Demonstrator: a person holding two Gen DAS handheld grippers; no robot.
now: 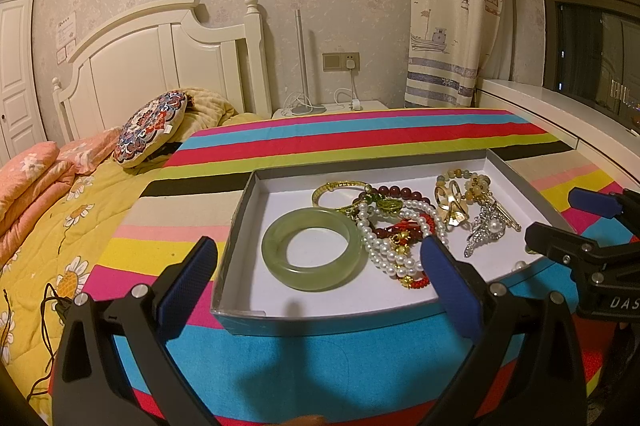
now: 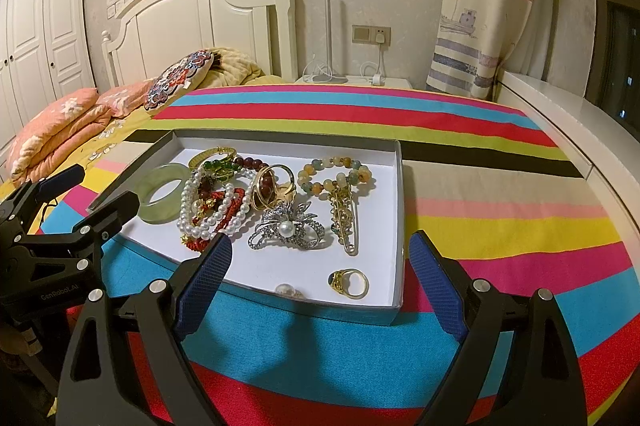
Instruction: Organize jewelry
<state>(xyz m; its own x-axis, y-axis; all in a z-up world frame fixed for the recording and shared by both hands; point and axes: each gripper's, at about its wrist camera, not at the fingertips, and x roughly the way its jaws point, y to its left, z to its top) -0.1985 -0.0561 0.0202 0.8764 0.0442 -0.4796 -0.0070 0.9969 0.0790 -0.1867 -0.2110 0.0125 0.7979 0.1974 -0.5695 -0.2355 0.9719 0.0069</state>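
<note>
While both grippers hang short of shallow white box (image 1: pixel 236 226) on striped cloth (image 2: pixel 480 186), jade bangle (image 1: pixel 314 250) lies flat dead ahead of left gripper (image 1: pixel 316 278), at box's left end; left arm nearer it. Gold ring (image 2: pixel 349 283) sits alone at near right corner, ahead of right gripper (image 2: pixel 320 278). Pearl strand (image 2: pixel 204 210) tangled mid-box. Both jaws spread wide, empty, touching nothing.
</note>
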